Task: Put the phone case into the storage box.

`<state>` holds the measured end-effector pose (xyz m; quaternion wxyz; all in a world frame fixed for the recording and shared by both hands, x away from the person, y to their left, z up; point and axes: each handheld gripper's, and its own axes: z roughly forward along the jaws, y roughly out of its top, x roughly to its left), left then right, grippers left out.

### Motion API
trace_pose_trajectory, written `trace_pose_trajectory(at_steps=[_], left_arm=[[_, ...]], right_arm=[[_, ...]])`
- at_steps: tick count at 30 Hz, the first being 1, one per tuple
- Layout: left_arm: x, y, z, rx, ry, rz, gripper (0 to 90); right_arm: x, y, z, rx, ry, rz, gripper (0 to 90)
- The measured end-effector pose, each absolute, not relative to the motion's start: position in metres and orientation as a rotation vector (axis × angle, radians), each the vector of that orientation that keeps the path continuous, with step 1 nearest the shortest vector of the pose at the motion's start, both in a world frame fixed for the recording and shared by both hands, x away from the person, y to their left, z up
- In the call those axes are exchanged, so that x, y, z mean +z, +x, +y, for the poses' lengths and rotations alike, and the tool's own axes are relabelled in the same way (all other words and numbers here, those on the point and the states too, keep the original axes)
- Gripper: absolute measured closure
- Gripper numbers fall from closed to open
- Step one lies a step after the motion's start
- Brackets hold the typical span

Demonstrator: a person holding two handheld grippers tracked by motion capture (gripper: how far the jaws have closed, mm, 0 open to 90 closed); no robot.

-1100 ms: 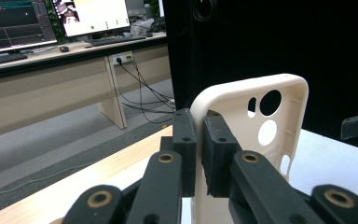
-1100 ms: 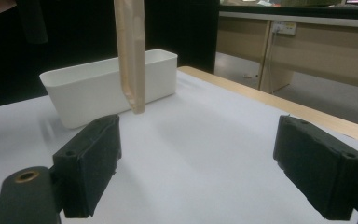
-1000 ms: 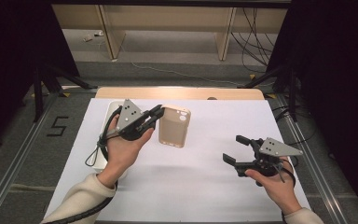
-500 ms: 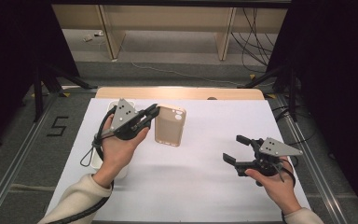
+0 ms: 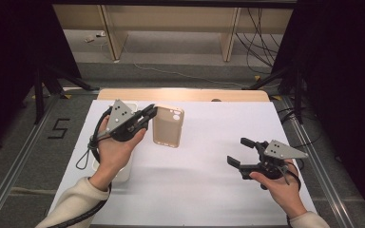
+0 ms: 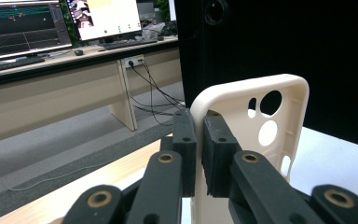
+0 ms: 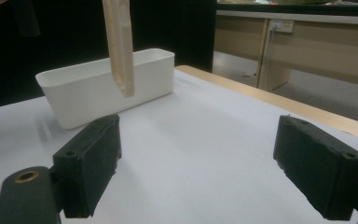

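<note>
High view is showing the left gripper [image 5: 148,115] holding a cream phone case [image 5: 168,126] up off the white table [image 5: 209,190], near the far left part of it. Left gripper view is showing the jaws clenching one side wall of the phone case [image 6: 261,135], camera holes facing us. Over on the right, the right gripper [image 5: 242,153] is hovering low above the table, well apart from the case, jaws spread wide and gripping nothing. Right gripper view is catching the case [image 7: 119,44] hanging edge-on in front of a white bin [image 7: 107,88] that is sitting on the table.
</note>
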<state>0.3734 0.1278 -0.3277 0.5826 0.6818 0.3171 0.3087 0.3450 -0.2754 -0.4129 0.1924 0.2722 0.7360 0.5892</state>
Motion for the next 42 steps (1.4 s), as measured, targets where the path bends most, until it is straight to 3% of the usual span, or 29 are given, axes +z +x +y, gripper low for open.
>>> trace_pose_trajectory(at_steps=[42], left_arm=[[-0.324,0.377,0.153,0.768,1.574,0.781,84.2]], right_arm=[[-0.413,0.346,-0.275,1.653,0.772,2.062,16.1]])
